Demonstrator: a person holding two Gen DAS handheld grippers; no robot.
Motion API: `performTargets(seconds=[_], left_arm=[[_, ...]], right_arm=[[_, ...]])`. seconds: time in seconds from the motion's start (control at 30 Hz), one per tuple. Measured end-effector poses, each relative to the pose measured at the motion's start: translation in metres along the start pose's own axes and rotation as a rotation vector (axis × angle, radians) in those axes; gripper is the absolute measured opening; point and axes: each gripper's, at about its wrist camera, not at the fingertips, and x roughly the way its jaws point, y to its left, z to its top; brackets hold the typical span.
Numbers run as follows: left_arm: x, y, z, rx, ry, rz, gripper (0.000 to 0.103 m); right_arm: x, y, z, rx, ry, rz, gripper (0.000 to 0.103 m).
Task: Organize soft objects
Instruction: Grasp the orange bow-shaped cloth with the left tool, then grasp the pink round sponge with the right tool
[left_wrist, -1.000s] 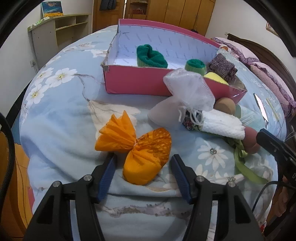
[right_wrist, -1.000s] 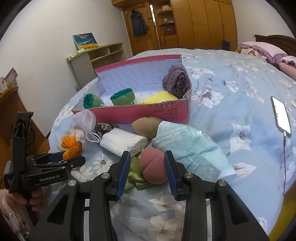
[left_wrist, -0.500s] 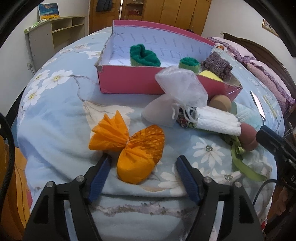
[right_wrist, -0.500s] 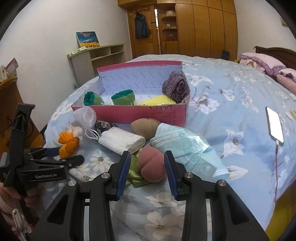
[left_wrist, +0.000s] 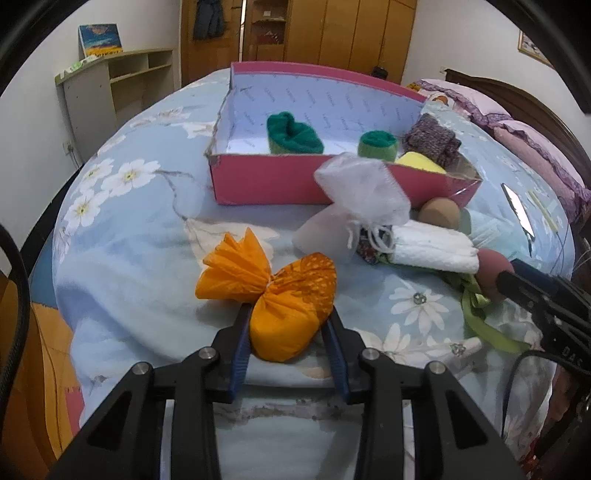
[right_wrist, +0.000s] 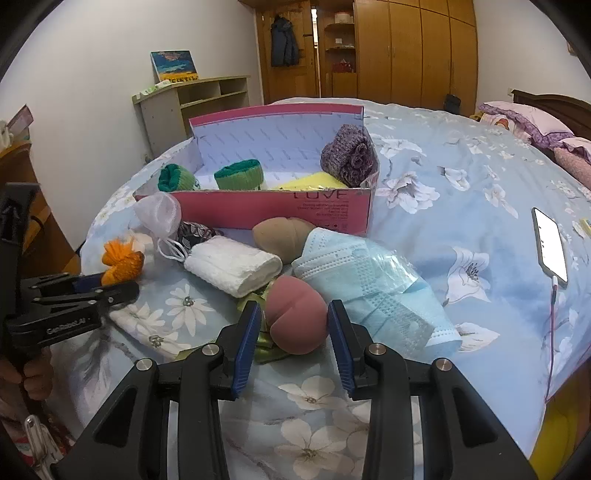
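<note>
We are at the pick-up step: our left gripper (left_wrist: 288, 334) has just been closing and now pinches the orange pouch (left_wrist: 286, 308), our right gripper (right_wrist: 291, 334) sits spread around the pink sponge (right_wrist: 295, 317), and next we judge both need lifting into the far pink box (left_wrist: 269, 181).

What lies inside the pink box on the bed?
Inside the pink box: two green rolls, a purple knit roll and a yellow item, its lower part hidden by the wall.

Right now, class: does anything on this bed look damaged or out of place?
Yes. The pink box has a torn, ragged near-left corner and a crumpled right end. A phone, screen lit and cable attached, lies among the flowers of the bedspread, though it is not soft.
</note>
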Motion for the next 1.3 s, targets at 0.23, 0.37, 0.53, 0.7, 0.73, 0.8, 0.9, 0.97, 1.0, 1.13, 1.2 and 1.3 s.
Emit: performTargets(seconds=[0.23,0.37,0.53,0.7,0.73,0.8,0.9,0.97,1.0,1.13,1.2,1.3], left_arm=[[-0.008,-0.008,0.001,0.034,-0.035,-0.003,0.038],[-0.014,-0.011,0.002,0.050,-0.061,-0.003,0.039],[-0.019,-0.015,0.002,0.067,-0.080,-0.008,0.039],[-0.023,-0.014,0.005,0.065,-0.089,-0.012,0.039],[-0.025,-0.013,0.006,0.065,-0.096,-0.010,0.038],[-0.027,-0.012,0.008,0.064,-0.103,-0.008,0.039],[-0.030,-0.010,0.011,0.061,-0.110,-0.007,0.039],[-0.031,-0.008,0.015,0.061,-0.115,-0.004,0.039],[-0.031,-0.008,0.017,0.062,-0.120,-0.003,0.039],[-0.036,-0.006,0.029,0.064,-0.140,-0.006,0.039],[-0.036,-0.005,0.033,0.066,-0.144,-0.006,0.039],[-0.035,-0.004,0.041,0.069,-0.149,-0.011,0.039]], right_arm=[[0.006,-0.004,-0.002,0.014,0.008,-0.005,0.039],[0.007,-0.006,-0.004,0.023,0.002,0.008,0.039],[0.005,-0.008,-0.004,0.033,-0.009,0.017,0.035],[-0.002,-0.008,-0.001,0.041,-0.033,0.036,0.034],[-0.005,-0.007,0.000,0.038,-0.041,0.042,0.034],[-0.010,-0.004,0.002,0.032,-0.057,0.050,0.034],[-0.016,0.000,0.005,0.023,-0.077,0.059,0.034],[-0.019,0.001,0.007,0.024,-0.085,0.071,0.034],[-0.021,0.001,0.009,0.026,-0.087,0.080,0.034],[-0.024,0.002,0.017,0.026,-0.093,0.106,0.034],[-0.024,0.002,0.020,0.020,-0.096,0.103,0.034],[-0.022,0.002,0.024,0.021,-0.092,0.116,0.034]])
